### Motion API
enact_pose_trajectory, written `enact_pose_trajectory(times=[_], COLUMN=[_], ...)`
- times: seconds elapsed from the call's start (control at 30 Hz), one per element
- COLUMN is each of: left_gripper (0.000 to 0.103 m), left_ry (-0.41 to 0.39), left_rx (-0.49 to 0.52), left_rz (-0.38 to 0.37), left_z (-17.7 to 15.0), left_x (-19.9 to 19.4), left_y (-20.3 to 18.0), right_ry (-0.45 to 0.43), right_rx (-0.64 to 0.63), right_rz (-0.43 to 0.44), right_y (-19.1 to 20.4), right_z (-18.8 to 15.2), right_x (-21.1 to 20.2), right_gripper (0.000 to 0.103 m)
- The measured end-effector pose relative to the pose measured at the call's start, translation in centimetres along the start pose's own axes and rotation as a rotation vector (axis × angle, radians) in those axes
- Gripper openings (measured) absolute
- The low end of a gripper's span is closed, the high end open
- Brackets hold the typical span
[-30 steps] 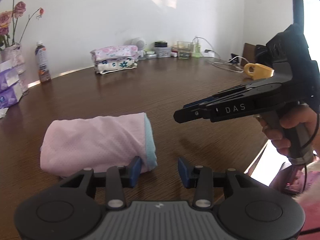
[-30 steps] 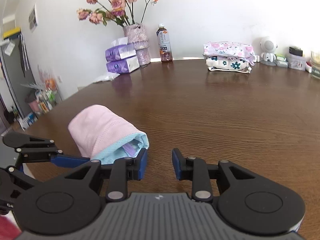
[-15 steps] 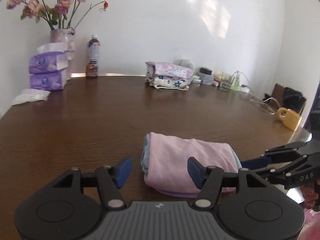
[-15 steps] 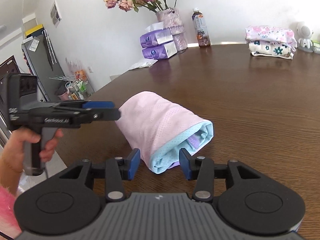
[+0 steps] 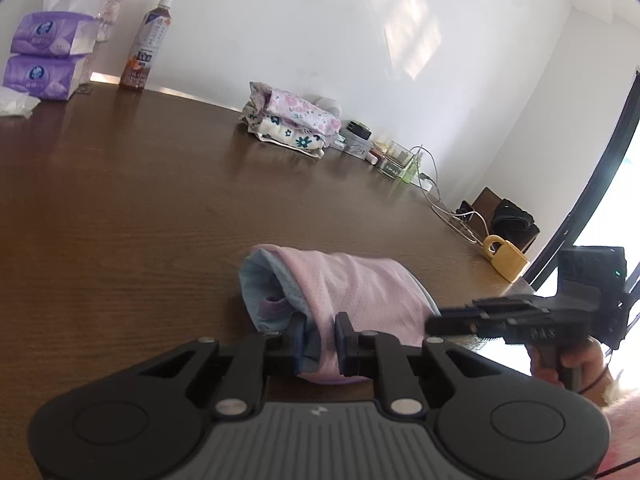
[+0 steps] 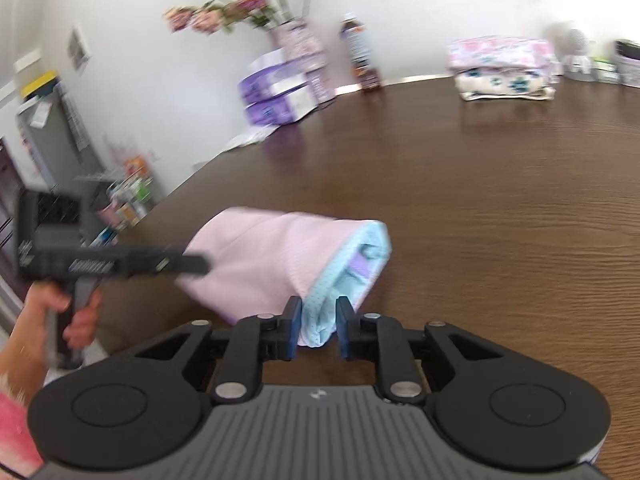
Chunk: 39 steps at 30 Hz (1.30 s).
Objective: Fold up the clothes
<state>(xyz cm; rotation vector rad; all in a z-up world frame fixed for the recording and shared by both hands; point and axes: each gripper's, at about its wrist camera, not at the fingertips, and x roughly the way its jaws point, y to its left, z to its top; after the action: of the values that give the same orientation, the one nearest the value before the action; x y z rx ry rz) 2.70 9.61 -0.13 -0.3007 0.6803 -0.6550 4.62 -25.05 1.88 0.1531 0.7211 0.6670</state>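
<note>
- A pink bundle (image 5: 352,292) with a blue lining is seen at the near edge of the worktop (image 5: 120,208).
- The bundle's near left end is pinched by the left tongs (image 5: 320,340), jaws narrow on the fabric.
- The blue-lined right end (image 6: 344,280) is gripped by the right tongs (image 6: 318,328).
- Folded floral clothes (image 5: 292,120) are stacked well beyond the bundle, near the wall.
</note>
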Motion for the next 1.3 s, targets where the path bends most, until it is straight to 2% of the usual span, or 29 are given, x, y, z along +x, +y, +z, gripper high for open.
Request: enact_pose_trajectory(times=[0.13, 0.27, 0.4, 0.57, 0.7, 0.73, 0.8, 0.87, 0.97, 1.03, 1.1, 1.2, 1.3], left_gripper=[0.014, 0.014, 0.016, 0.017, 0.026, 0.032, 0.039, 0.04, 0.04, 0.038, 0.038, 0.04, 0.041], left_ry=[0.015, 0.03, 0.071, 0.086, 0.088, 0.088, 0.09, 0.093, 0.091, 0.08, 0.052, 0.003, 0.002], left_rx=[-0.013, 0.015, 0.096, 0.183, 0.235, 0.242, 0.253, 0.255, 0.262, 0.274, 0.292, 0.336, 0.439], left_rz=[-0.026, -0.046, -0.066, -0.047, -0.038, -0.037, -0.036, -0.027, 0.0, 0.027, 0.065, 0.145, 0.218], left_z=[-1.1, -2.1, -2.7, -2.7, -3.0, -3.2, -3.5, -3.9, -4.4, -4.7, -4.9, -4.5, -4.2], left_x=[0.2, 0.9, 2.7, 5.9, 7.8, 7.9, 7.5, 6.4, 4.2, 2.7, 1.4, 0.7, 1.9], left_y=[-1.1, -3.3, -6.9, -11.1, -13.4, -13.7, -14.0, -13.8, -13.1, -12.7, -12.4, -12.5, -13.3], right_ry=[-0.048, -0.082, -0.098, -0.107, -0.113, -0.115, -0.113, -0.11, -0.108, -0.108, -0.101, -0.079, -0.054], right_rx=[0.006, -0.001, -0.018, -0.032, -0.024, -0.024, -0.028, -0.046, -0.102, -0.144, -0.193, -0.26, -0.31], right_rz=[-0.067, -0.119, -0.146, -0.181, -0.21, -0.215, -0.214, -0.2, -0.155, -0.121, -0.104, -0.123, -0.165], right_y=[-1.1, -1.9, -2.2, -2.4, -2.6, -2.6, -2.4, -1.9, -0.2, 1.1, 2.4, 4.1, 5.2], right_z=[0.4, 0.6, 0.3, -0.6, -1.4, -1.7, -2.1, -2.6, -3.3, -3.7, -4.0, -4.2, -4.2], right_x=[-0.9, -1.6, -2.3, -3.4, -4.5, -4.8, -5.2, -5.6, -5.8, -5.9, -5.5, -4.2, -2.8], right_gripper=[0.032, 0.035, 0.038, 0.04, 0.04, 0.04, 0.04, 0.04, 0.041, 0.047, 0.049, 0.049, 0.049])
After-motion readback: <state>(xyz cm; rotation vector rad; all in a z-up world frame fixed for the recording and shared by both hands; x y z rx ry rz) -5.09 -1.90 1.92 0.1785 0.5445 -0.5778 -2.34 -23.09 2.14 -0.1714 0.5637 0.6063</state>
